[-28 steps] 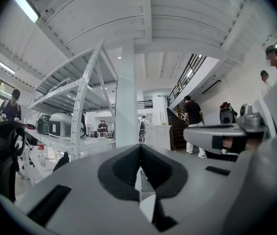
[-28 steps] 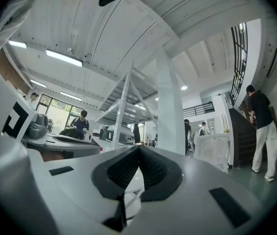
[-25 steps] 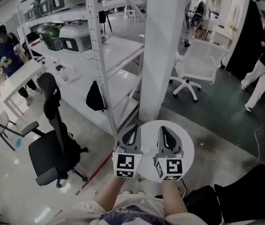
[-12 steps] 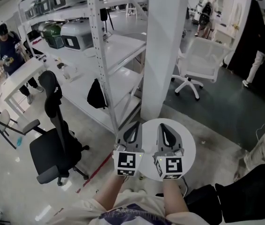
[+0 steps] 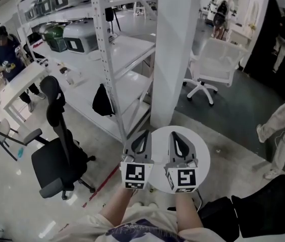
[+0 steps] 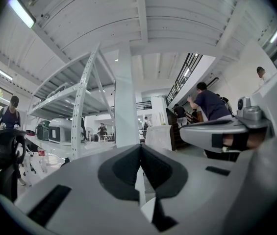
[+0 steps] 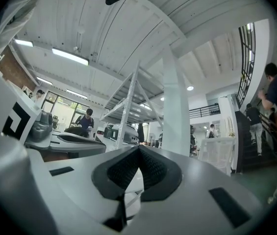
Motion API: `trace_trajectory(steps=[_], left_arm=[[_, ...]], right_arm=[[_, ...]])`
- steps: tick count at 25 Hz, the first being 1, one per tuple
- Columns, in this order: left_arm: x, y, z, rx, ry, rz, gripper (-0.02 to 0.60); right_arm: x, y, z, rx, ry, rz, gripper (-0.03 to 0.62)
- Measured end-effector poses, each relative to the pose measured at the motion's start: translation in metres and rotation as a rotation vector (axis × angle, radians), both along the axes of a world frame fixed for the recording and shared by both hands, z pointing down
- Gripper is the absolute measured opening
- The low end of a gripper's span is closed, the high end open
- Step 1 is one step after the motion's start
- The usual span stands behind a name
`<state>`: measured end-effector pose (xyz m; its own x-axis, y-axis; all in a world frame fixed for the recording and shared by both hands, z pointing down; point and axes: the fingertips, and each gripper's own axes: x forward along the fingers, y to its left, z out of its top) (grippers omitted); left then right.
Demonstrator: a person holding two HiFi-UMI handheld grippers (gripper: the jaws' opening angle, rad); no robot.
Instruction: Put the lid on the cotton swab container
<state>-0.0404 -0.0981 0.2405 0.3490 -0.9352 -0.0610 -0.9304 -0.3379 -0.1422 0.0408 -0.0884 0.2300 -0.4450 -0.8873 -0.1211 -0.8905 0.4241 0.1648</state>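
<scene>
Head view: left gripper (image 5: 142,141) and right gripper (image 5: 177,141) side by side over a round white table (image 5: 203,158), both jaws fully together, gripping nothing. Swab container and lid: no view shows them.

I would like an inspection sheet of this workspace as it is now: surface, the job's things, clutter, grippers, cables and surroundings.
surface: small round white table under both grippers; the part that shows is bare.
job's things: nothing seen in any view.
clutter: nothing seen.
grippers: left gripper and right gripper side by side over the table, jaws together on each, nothing between them.
cables: nothing seen.
surroundings: white pillar just beyond the table; metal shelving rack to its left; black office chair at left; white chair farther back; people standing farther off.
</scene>
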Motion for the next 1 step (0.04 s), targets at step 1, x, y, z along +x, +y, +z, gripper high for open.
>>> trace_trajectory(steps=[1], left_arm=[[0.0005,-0.0002,0.0003,0.0,-0.001,0.0,-0.002]], right_arm=[[0.0008,-0.0002,-0.0003,0.002,0.001,0.001,0.006]])
